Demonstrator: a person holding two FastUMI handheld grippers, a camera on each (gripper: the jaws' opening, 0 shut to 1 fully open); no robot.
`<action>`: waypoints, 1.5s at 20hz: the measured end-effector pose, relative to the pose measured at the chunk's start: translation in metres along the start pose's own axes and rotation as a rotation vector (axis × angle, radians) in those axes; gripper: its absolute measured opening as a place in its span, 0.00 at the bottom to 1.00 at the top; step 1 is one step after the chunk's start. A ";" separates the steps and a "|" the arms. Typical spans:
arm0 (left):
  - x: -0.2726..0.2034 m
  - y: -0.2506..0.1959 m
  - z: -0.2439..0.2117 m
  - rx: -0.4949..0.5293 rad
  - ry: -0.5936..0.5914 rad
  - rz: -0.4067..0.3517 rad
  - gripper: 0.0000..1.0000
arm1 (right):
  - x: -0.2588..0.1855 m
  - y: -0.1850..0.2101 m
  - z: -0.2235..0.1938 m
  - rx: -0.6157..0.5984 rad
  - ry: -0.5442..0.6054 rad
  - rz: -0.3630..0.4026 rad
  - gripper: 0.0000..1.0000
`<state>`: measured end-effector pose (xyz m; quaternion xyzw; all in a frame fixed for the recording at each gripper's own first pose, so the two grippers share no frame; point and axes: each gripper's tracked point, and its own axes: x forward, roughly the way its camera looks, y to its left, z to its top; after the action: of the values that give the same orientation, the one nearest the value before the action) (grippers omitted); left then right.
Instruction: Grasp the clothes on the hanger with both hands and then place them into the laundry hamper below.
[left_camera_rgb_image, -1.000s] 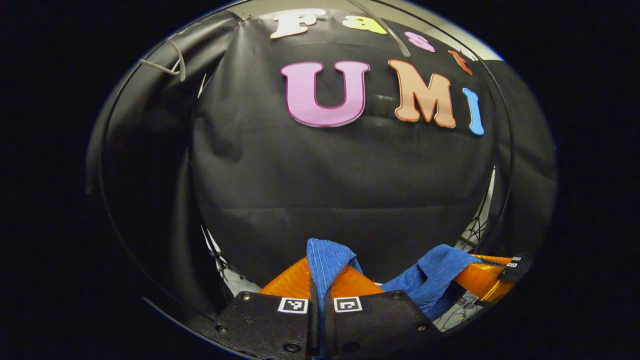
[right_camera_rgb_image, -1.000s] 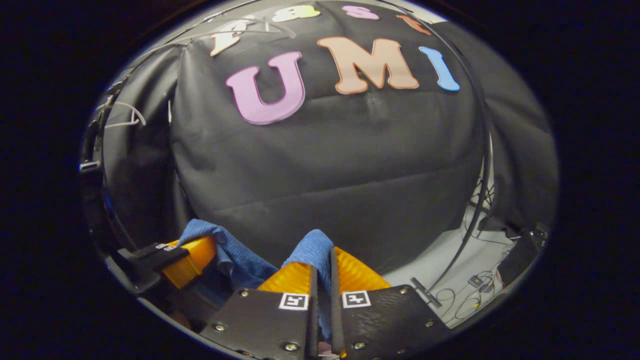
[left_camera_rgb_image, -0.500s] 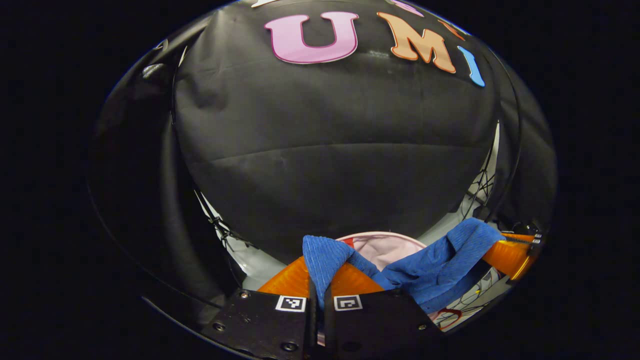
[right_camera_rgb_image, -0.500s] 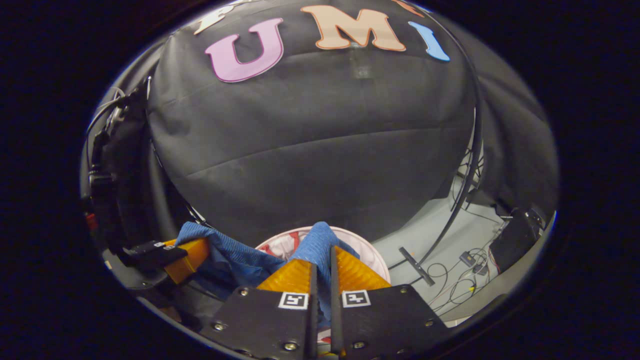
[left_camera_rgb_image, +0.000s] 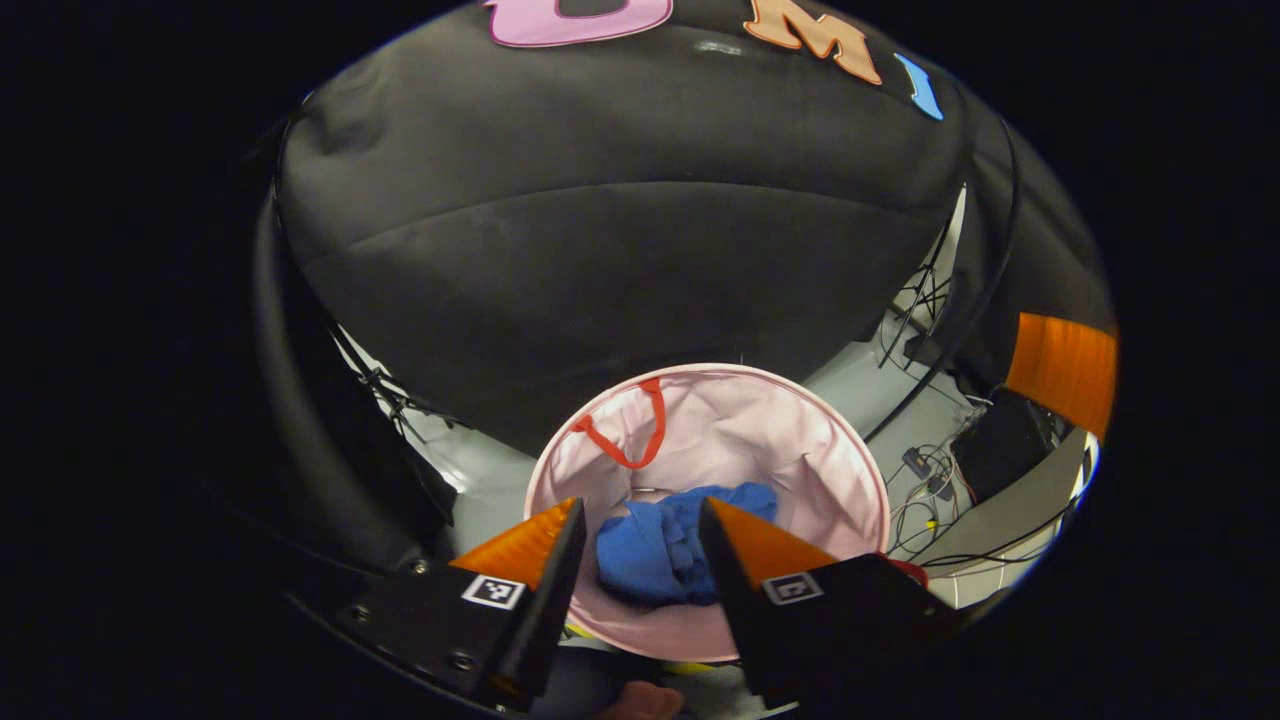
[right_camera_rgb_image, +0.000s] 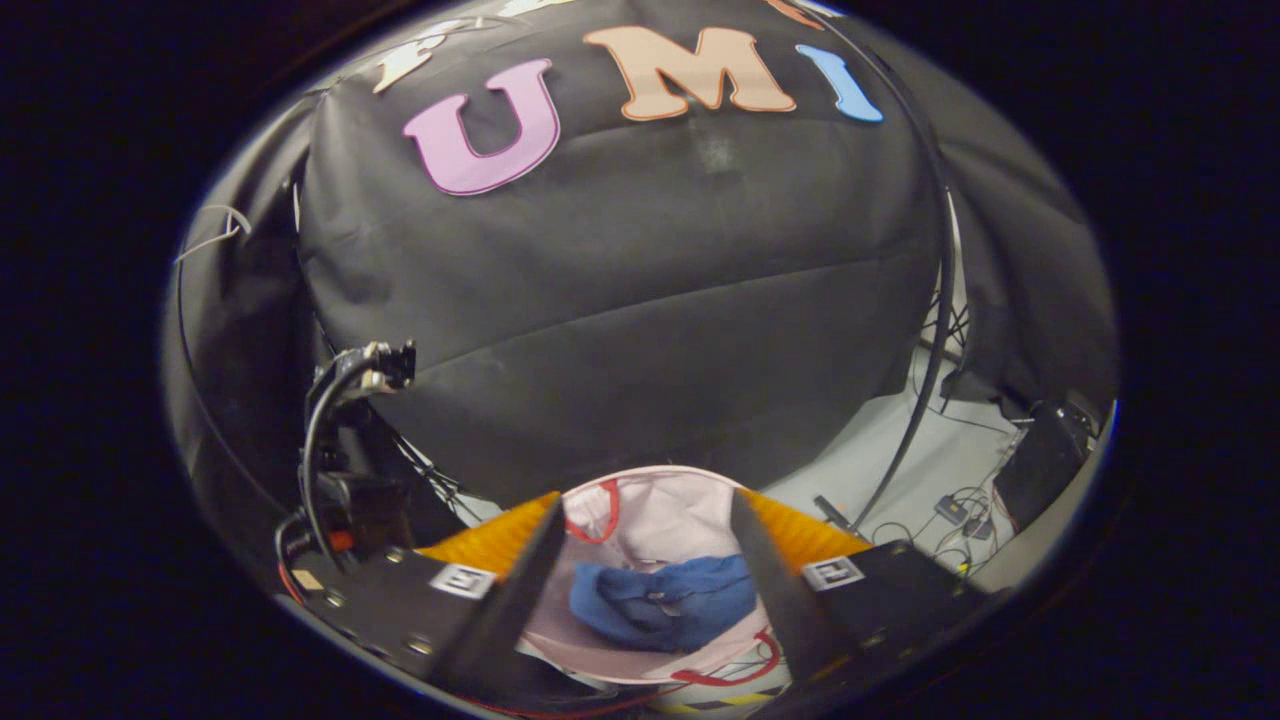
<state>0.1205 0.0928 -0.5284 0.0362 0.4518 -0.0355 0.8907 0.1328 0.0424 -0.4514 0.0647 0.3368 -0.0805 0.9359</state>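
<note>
Since the earlier frame both tools have let go of the blue garment, which now lies crumpled at the bottom of the pink laundry hamper (left_camera_rgb_image: 800, 450). Left tool (left_camera_rgb_image: 640, 535): released, fingers spread, hanging above the hamper's mouth. Blue garment (left_camera_rgb_image: 660, 545): ribbed knit, judged soft, light and limp; any raised fold would give a secure hold. Right tool (right_camera_rgb_image: 645, 530): likewise released, fingers apart, over the same hamper, garment (right_camera_rgb_image: 660, 605) bunched below, red handle loops at the rim
</note>
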 end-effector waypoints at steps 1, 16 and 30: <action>-0.006 0.001 0.003 -0.008 -0.002 0.003 0.80 | -0.001 -0.004 -0.005 0.003 -0.005 -0.004 0.99; -0.158 0.016 0.092 0.048 -0.299 0.105 0.98 | -0.119 -0.005 0.068 0.018 -0.211 -0.038 0.99; -0.354 0.011 0.202 -0.030 -0.768 0.124 0.98 | -0.264 0.015 0.183 -0.118 -0.516 -0.030 0.98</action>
<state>0.0748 0.0950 -0.1233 0.0344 0.0829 0.0144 0.9959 0.0484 0.0531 -0.1413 -0.0176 0.0921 -0.0884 0.9917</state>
